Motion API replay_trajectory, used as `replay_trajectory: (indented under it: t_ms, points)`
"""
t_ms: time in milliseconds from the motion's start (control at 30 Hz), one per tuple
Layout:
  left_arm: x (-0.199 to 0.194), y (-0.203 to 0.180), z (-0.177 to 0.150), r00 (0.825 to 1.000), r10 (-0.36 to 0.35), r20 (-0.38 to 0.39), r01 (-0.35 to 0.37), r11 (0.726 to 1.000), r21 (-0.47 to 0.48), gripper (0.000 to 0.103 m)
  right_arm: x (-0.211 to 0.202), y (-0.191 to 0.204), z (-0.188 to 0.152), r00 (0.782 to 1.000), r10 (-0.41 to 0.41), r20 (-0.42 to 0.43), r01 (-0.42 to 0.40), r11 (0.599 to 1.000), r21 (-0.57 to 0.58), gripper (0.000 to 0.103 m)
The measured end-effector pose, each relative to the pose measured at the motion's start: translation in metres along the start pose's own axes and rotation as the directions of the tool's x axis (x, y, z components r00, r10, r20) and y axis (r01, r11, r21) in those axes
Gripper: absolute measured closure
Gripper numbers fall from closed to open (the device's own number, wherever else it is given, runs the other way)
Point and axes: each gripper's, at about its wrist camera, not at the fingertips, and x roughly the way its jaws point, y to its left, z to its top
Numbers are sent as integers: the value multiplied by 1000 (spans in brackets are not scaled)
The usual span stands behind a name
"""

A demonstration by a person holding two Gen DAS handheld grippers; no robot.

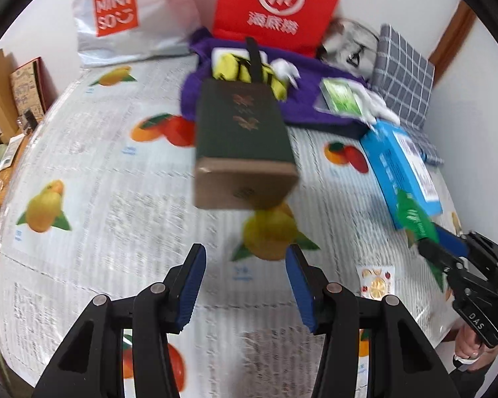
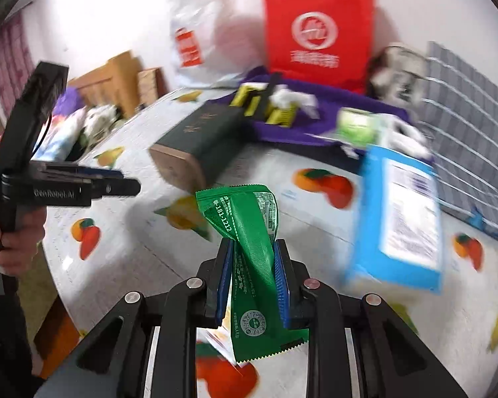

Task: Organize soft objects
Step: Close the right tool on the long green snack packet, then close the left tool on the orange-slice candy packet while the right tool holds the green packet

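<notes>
The right gripper (image 2: 253, 265) is pinching a crinkled green foil sachet (image 2: 249, 232) between its blue-padded fingers (image 2: 225, 275), the packet twisting upward past the fingertips and hanging out below them, above the fruit-printed white bedsheet (image 2: 302, 212). The left gripper (image 1: 245, 285) is hovering over the same sheet with its fingers spread wide and nothing between them. Ahead of it a dark green rectangular box with a brown end (image 1: 244, 152) is lying on the sheet, its far end touching a rumpled purple cloth (image 1: 302, 99) that is carrying yellow packets (image 1: 235, 68) and a green-and-white pouch (image 1: 340, 94). A flat blue carton (image 1: 403, 165) is lying to the right of the box, beside a grey checked cushion (image 1: 403, 76). A red paper bag (image 1: 275, 3) and a white plastic shopping bag (image 1: 129, 16) are leaning against the wall behind.
</notes>
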Motion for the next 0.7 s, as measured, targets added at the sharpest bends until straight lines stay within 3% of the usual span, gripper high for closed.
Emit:
replay_trajectory:
  t_ms: [167,300,500,567,700]
  points:
    - [10,-30,-9,999,17,-33,-15,998,59,55,-17,-26,-29,998,-63,-4,63,995,77,79]
    - [21,-54,-18,998,8,-68,-1,996,92,55,-22,-39,-48,1000,-9,3,8,990,143,79]
    - [41,-88,-33,992,-31,-124,47,990,134,55,-25,-52,-75,1000,-8,-3,8,982,187,79]
    - [44,-96,-37,992,-26,-121,43,989,144,44,-28,-58,-83,1000,-28,-5,29,979,203,79]
    - [47,-111,-38,993,-20,-116,39,986,160,41,-33,-74,-96,999,-47,-9,48,968,247,79]
